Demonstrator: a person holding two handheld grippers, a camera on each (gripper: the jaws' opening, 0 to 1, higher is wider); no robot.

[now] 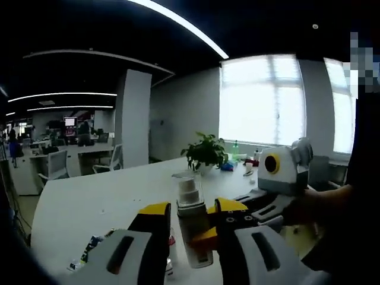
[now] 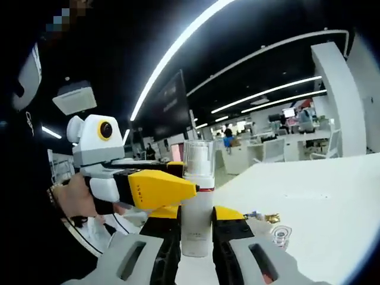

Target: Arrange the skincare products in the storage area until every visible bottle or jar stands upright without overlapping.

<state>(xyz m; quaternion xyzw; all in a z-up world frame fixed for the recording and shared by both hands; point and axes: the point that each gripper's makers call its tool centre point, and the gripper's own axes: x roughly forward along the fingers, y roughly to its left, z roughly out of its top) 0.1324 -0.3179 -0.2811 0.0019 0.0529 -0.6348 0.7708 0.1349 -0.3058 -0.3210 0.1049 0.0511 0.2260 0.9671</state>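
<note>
Bottle: a pale pump bottle (image 1: 193, 222) with a clear cap stands between the jaws at lower centre of the left gripper view; it shows again at lower centre of the right gripper view (image 2: 197, 202).
Long axis: upright in both views, cap toward the top of the frame, base hidden behind the jaws.
Left gripper: the left gripper (image 1: 187, 222) has its yellow-tipped jaws set close on either side of the bottle body, apparently clamped on it; in the right gripper view it enters from the left (image 2: 169, 189), its yellow jaw reaching the bottle's upper part.
Right gripper: the right gripper (image 2: 196, 228) also has its jaws tight on the bottle's lower body, so it looks to be grasping it too; in the left gripper view it comes in from the right (image 1: 237, 217).
Key relation: the bottle lies straight ahead of both grippers, shared between them, neither clearly nearer.
Desk: the white desk (image 1: 107, 202) stretches behind; whether the bottle rests on it or is lifted cannot be told.
Other items: a small clear jar (image 2: 281, 234) and small packets sit on the desk at lower right of the right gripper view.
Judgement: one gripper likely must let go before the bottle can be set upright.
</note>
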